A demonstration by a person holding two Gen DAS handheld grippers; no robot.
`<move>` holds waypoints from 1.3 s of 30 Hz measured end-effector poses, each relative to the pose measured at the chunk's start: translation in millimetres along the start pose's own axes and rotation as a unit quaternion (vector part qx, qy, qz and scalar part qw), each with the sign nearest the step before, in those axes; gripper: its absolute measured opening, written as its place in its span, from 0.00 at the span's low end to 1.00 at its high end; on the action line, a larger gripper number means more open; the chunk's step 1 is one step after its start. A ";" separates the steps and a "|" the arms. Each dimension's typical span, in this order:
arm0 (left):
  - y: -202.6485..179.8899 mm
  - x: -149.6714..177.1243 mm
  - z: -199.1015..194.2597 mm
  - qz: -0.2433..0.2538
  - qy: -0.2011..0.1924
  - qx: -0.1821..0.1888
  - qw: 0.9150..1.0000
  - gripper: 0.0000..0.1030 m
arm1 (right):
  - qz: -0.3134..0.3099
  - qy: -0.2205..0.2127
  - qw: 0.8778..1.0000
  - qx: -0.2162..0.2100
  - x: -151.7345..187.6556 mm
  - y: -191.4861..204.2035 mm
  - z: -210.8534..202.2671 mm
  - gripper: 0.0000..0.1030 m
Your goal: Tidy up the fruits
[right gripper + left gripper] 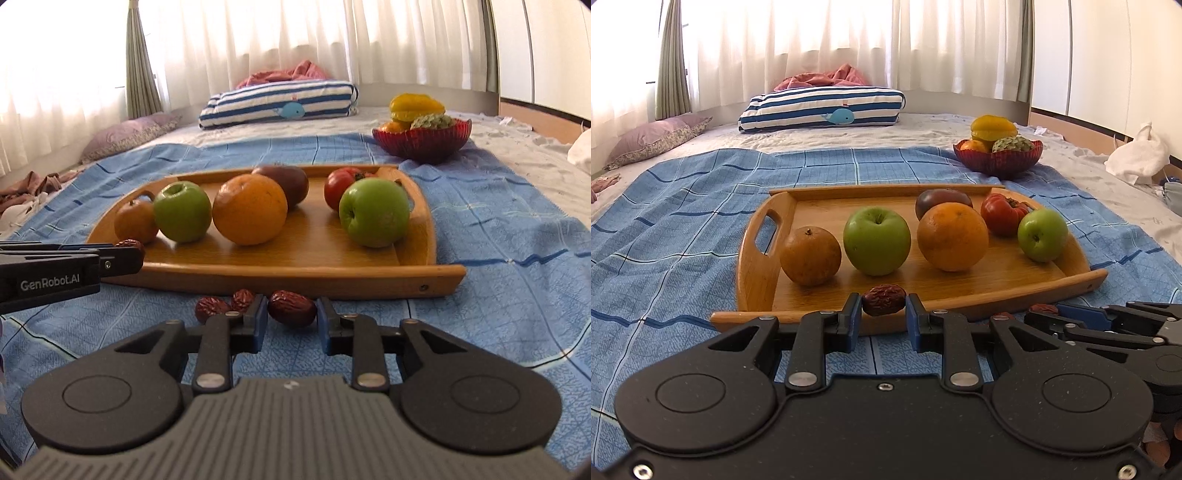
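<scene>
A wooden tray (761, 258) on a blue checked cloth holds a brown pear (810, 256), two green apples (876, 240) (1042, 234), an orange (952, 236), a dark plum (942, 197) and a red tomato (1003, 213). My left gripper (884, 304) is shut on a red date (884, 299) over the tray's front rim. My right gripper (291, 314) is shut on another red date (291, 307) on the cloth in front of the tray (332, 280). Two more dates (212, 308) lie to its left.
A red glass bowl (999, 158) with a yellow starfruit and other fruit stands behind the tray at the right. A striped pillow (823, 109) and a purple cushion (653, 138) lie farther back by the curtains. White cloth (1137, 155) sits at the right.
</scene>
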State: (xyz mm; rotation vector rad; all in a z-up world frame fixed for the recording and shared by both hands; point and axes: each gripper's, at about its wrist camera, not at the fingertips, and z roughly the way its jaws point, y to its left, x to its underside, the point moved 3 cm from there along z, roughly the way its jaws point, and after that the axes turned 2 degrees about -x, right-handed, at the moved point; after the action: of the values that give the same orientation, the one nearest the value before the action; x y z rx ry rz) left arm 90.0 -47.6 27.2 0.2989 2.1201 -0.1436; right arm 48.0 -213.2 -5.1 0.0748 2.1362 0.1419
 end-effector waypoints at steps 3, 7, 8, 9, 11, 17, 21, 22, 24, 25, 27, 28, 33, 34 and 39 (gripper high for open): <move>2.1 -5.0 0.0 0.000 -0.001 0.000 1.000 0.24 | -0.002 -0.011 1.000 0.002 -3.1 0.9 -4.2 0.32; 5.3 -15.3 -0.6 0.005 -0.002 -0.003 1.000 0.24 | -0.004 -0.031 1.000 -0.001 -17.2 0.0 -10.6 0.32; 6.7 -18.0 0.0 0.005 -0.003 -0.003 1.000 0.24 | -0.006 -0.034 0.999 -0.003 -22.8 -0.8 -11.4 0.32; 7.7 -20.9 1.4 0.004 -0.003 -0.003 1.000 0.24 | -0.009 -0.039 0.999 -0.003 -28.3 -1.9 -11.5 0.32; 9.9 -25.9 6.3 0.004 0.002 -0.005 1.000 0.24 | -0.020 -0.045 0.999 0.001 -39.3 -3.9 -9.1 0.32; 19.3 -31.2 21.5 -0.013 0.024 0.001 1.000 0.24 | -0.062 -0.035 0.997 0.012 -55.9 -11.0 6.5 0.33; 20.2 -27.9 31.0 -0.009 0.031 -0.004 0.999 0.24 | -0.055 -0.016 0.998 0.001 -55.5 -16.1 20.3 0.33; 20.2 -27.5 33.4 -0.008 0.034 -0.005 0.999 0.24 | -0.053 -0.012 0.999 0.001 -56.2 -16.4 23.2 0.33; 19.6 -26.9 38.4 -0.006 0.037 -0.005 0.999 0.24 | -0.057 -0.008 0.998 -0.002 -59.0 -14.1 27.7 0.33; 18.7 -26.2 40.7 -0.004 0.040 -0.005 0.999 0.24 | -0.060 -0.006 0.998 -0.005 -60.3 -12.9 29.7 0.33; 17.3 -25.2 44.9 -0.001 0.044 -0.005 0.999 0.24 | -0.063 0.000 0.998 -0.008 -63.2 -11.9 34.8 0.33; 16.6 -24.6 46.7 0.001 0.046 -0.005 0.999 0.24 | -0.064 0.003 0.998 -0.009 -64.4 -12.6 38.0 0.33; 15.9 -22.4 54.4 -0.002 0.054 -0.003 0.999 0.24 | -0.045 0.017 0.999 -0.011 -61.6 -18.1 48.7 0.33; 15.7 -22.0 55.6 -0.002 0.056 -0.003 0.998 0.24 | -0.042 0.019 0.999 -0.010 -61.5 -19.0 50.0 0.33; 15.1 -20.4 61.9 -0.001 0.063 -0.001 0.998 0.24 | -0.048 0.026 0.998 -0.007 -58.7 -17.9 53.7 0.34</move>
State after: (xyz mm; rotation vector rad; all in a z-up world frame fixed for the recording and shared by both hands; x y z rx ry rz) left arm 155.0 -49.7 11.4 0.3130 2.2444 -0.1273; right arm 124.8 -233.4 12.9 -0.0393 2.1853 0.1024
